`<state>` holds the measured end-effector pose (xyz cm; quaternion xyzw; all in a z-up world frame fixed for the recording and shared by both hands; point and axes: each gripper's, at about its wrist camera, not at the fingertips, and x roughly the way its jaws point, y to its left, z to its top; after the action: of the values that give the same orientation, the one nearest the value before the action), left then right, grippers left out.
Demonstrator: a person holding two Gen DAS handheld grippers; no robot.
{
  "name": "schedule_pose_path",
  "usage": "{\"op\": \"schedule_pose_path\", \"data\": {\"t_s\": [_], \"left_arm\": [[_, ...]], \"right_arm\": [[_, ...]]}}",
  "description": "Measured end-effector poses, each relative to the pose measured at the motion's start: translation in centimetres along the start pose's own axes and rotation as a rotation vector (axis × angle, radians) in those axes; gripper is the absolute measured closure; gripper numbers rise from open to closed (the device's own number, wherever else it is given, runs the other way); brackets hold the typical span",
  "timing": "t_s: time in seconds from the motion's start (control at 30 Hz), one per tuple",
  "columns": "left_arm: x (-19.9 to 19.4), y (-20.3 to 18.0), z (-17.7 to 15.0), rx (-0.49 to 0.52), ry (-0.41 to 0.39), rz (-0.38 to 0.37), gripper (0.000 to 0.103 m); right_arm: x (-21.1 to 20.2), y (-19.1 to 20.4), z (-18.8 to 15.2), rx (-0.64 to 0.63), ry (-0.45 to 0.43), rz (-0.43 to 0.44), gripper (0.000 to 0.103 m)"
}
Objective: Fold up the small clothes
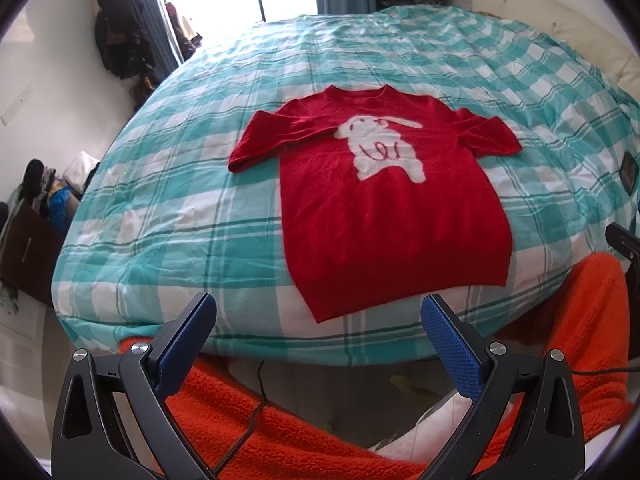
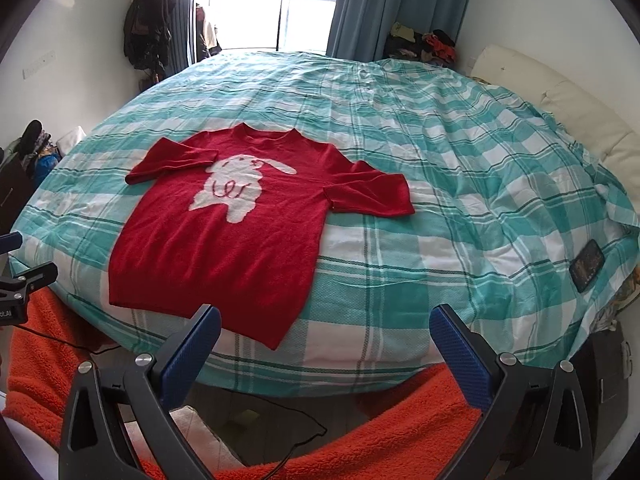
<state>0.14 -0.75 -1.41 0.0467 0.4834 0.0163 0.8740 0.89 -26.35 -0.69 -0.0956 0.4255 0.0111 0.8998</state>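
One red knit sweater (image 1: 384,216) lies spread flat, front up, on the bed (image 1: 180,208), near the foot edge closest to the cameras. It has two short sleeves, both laid outward, a round ribbed neckline pointing toward the window, and a straight hem. One fuzzy white rabbit motif (image 1: 384,148) with a long ear and a thin red looped line sits on the chest. The knit looks soft and slightly fluffy.

The bed carries one cover in a teal-and-white check with thin dark green lines, its cloth lightly creased. One small dark rectangular phone (image 2: 587,266) rests on the cover, well apart from the sweater, toward the right edge.

Two hand-held grippers are in view. The left hand-held gripper (image 1: 318,314) hangs spread wide and empty, just off the foot of the bed, before the sweater's hem. The right hand-held gripper (image 2: 324,326) is likewise wide apart, holding nothing. Each has two black plastic arms tipped with blue, finely ribbed pads. Below both, bright orange fleece trousers (image 1: 304,432) of nubby pile cover the person's legs.
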Motion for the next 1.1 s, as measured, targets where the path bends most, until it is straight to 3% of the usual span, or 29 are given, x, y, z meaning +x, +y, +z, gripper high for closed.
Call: {"op": "schedule_pose_path", "data": {"t_s": [0.6, 0.67, 0.73, 0.83, 0.9, 1.0, 1.1], "left_arm": [[0.9, -0.5, 0.2, 0.005, 0.017, 0.009, 0.001], [1.1, -0.5, 0.2, 0.006, 0.023, 0.011, 0.001], [1.2, -0.5, 0.2, 0.007, 0.025, 0.012, 0.001], [1.3, -0.5, 0.2, 0.007, 0.022, 0.011, 0.001], [1.4, -0.5, 0.3, 0.008, 0.021, 0.016, 0.001], [1.4, -0.2, 0.3, 0.001, 0.016, 0.028, 0.001], [1.5, 0.4, 0.1, -0.023, 0.028, 0.047, 0.001]], "right_arm": [[2.7, -0.6, -0.5, -0.001, 0.088, -0.075, 0.000], [3.1, -0.5, -0.8, 0.005, 0.085, -0.025, 0.000], [3.4, -0.5, -1.0, 0.022, 0.058, 0.087, 0.000], [4.7, -1.3, -0.1, -0.008, -0.060, 0.246, 0.000], [7.6, -2.4, 1.3, -0.071, -0.129, 0.238, 0.000], [15.1, -4.1, 4.2, -0.138, -0.077, 0.177, 0.005], [23.4, -3.7, 6.6, -0.269, 0.039, 0.148, 0.034]]}}
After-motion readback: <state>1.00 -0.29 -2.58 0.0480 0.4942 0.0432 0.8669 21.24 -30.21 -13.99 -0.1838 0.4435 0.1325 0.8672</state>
